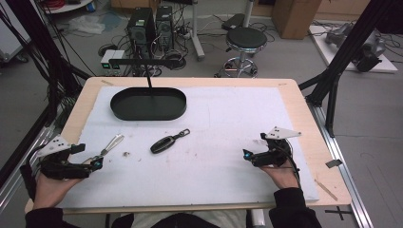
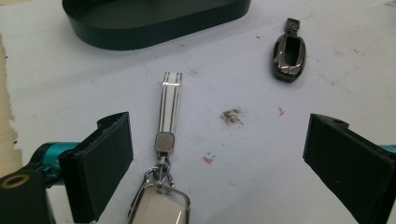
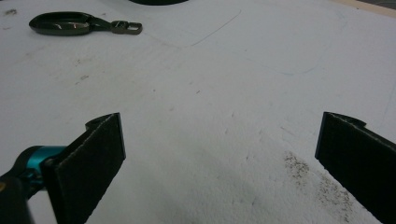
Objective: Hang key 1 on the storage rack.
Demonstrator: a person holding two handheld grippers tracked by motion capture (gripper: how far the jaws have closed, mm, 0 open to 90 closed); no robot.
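Up close, left gripper [image 2: 215,154] jaws released, wide apart, straddling a silver keychain [image 2: 167,140] flat on the white mat [image 1: 228,114]; pads not touching it. High view puts it near-left on the table [image 1: 311,142], strap pointing far. Right gripper [image 1: 252,156] near-right, jaws released over bare mat. Dark key fob [image 1: 166,142] lies mid-table, well apart from both. Black oval tray [image 1: 148,103] far-left; high view alone shows its full outline.

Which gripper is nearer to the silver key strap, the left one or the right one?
Left. The left gripper is right at the silver key strap, its open jaws on either side of it. The right gripper is far across the white mat.
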